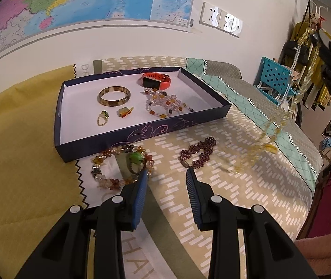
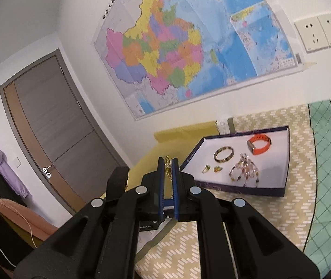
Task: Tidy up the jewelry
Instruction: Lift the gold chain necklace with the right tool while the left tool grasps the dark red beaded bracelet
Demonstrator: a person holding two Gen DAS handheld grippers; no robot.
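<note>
My left gripper (image 1: 166, 175) stands open just above the patterned bedspread, with nothing between its blue pads (image 1: 142, 186). Ahead of its left finger lies a beaded bracelet (image 1: 109, 160) with a green-stone ring (image 1: 135, 159) inside it. A dark red beaded bracelet (image 1: 198, 152) lies ahead of the right finger. My right gripper (image 2: 168, 162) is shut on a gold chain necklace (image 2: 168, 168), which hangs blurred from it at the right (image 1: 279, 121). The navy box (image 1: 142, 132) holds a bangle (image 1: 113, 96), an orange watch (image 1: 158, 80), a bead necklace (image 1: 165, 104), a small ring (image 1: 102, 119) and an amber piece (image 1: 124, 112).
A yellow cloth (image 1: 25, 139) lies left of the box. A map and wall sockets (image 1: 222, 19) are on the wall behind. A blue chair (image 1: 275, 79) and hanging bags stand past the bed's right edge. A person's face and shoulder are at the left of the right wrist view.
</note>
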